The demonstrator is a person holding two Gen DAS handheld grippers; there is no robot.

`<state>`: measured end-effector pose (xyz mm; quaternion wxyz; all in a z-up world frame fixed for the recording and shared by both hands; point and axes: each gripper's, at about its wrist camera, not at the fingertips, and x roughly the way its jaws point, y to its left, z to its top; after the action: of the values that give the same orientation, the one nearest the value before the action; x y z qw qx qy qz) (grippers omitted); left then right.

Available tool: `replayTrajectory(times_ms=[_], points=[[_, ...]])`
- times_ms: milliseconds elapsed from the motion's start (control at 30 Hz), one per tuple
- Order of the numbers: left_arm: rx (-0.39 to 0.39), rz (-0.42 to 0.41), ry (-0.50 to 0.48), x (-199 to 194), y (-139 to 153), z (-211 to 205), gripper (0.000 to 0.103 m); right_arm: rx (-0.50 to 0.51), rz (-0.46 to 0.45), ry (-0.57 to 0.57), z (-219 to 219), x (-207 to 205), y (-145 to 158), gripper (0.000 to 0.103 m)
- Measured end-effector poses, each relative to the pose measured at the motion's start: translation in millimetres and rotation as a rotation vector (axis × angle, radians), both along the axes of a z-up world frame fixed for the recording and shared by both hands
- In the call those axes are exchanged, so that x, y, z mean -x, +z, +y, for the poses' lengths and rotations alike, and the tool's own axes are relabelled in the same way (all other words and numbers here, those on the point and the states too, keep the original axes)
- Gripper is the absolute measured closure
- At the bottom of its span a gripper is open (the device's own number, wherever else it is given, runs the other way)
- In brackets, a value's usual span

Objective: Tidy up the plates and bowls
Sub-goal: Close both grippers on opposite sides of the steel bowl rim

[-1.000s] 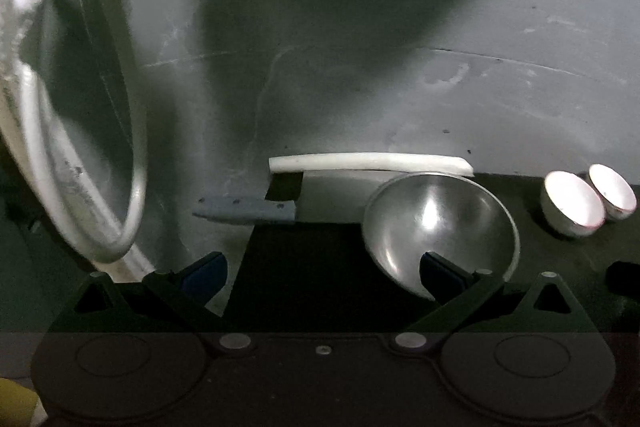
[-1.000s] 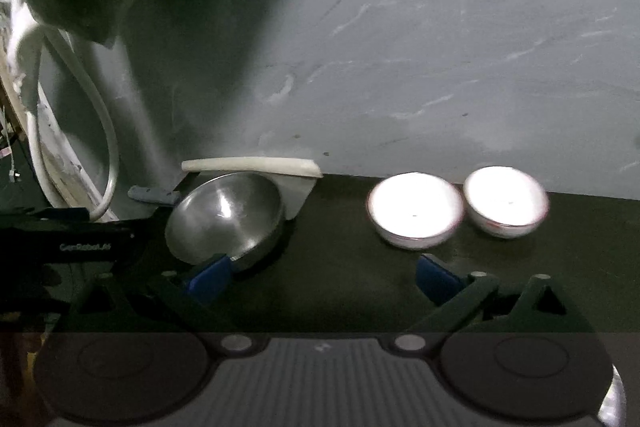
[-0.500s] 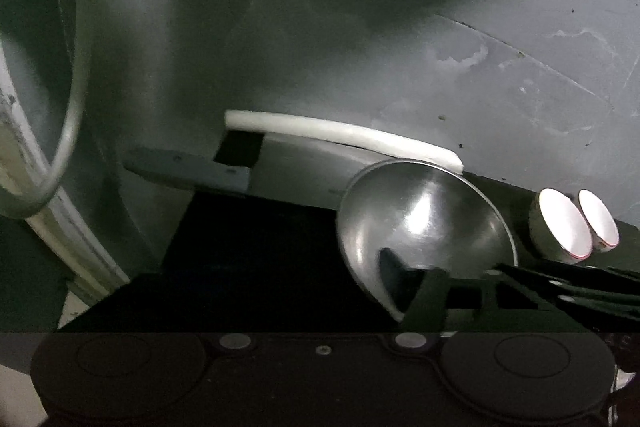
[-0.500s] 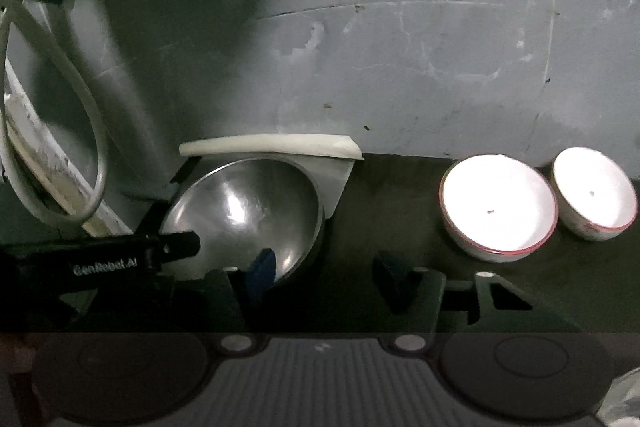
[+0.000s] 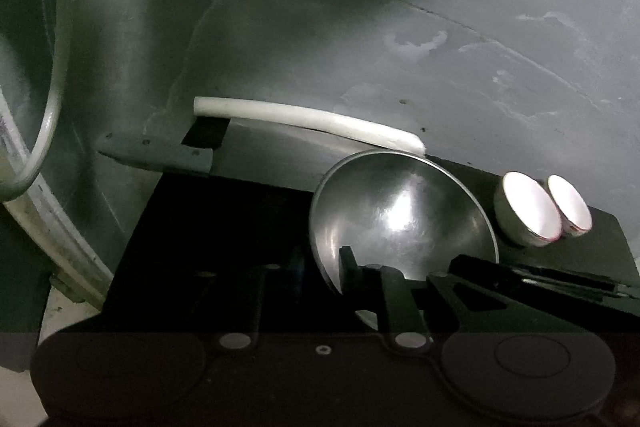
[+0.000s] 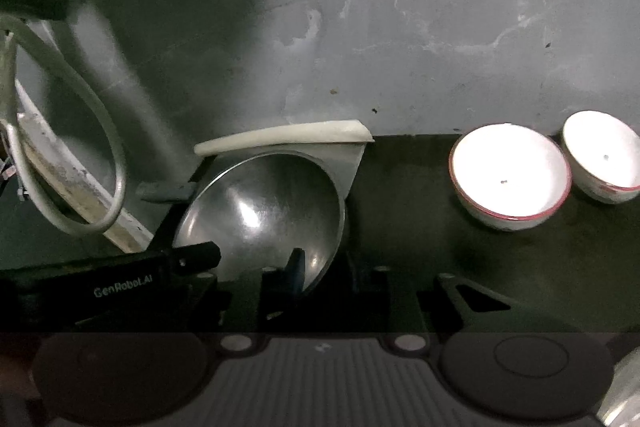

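A steel bowl (image 5: 404,219) (image 6: 260,211) stands tilted on the dark counter, leaning toward a white cutting board (image 5: 308,119) (image 6: 288,135) at the wall. My left gripper (image 5: 322,263) is shut on the bowl's near rim, one finger (image 5: 348,263) inside the bowl and the other outside. From the other side, my right gripper (image 6: 324,267) is shut on the rim, its blue pad (image 6: 296,267) inside. Two white red-rimmed bowls (image 6: 508,179) (image 6: 604,155) sit side by side to the right, also visible in the left wrist view (image 5: 528,211).
A grey-handled knife (image 5: 156,153) (image 6: 164,191) lies in front of the cutting board. A pale hose loop (image 5: 48,107) (image 6: 80,147) hangs at the far left past the counter's edge. The grey wall (image 6: 400,27) rises directly behind the counter.
Both grippers moved in on the steel bowl and went from open to shut on its rim. The white bowls have not moved.
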<state>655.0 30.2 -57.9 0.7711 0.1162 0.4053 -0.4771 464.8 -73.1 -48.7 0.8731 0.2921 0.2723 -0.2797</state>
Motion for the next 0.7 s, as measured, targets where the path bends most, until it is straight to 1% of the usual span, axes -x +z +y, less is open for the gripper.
replayTrajectory(times_ms=[200,367,533,600,700], points=[[0.045,-0.019,-0.009,33,20,13,0.086,0.06,-0.038,-0.011,13,37,21,0.08],[0.076,-0.042,-0.03,81,44,16,0.086,0.088,-0.091,-0.039,20,92,41,0.08],[0.1,-0.073,-0.067,152,62,13,0.086,0.114,-0.123,-0.069,24,166,52,0.08],[0.101,-0.08,-0.077,187,65,12,0.086,0.123,-0.125,-0.074,25,204,56,0.08],[0.1,-0.067,-0.087,244,66,12,0.085,0.138,-0.12,-0.076,26,257,60,0.08]])
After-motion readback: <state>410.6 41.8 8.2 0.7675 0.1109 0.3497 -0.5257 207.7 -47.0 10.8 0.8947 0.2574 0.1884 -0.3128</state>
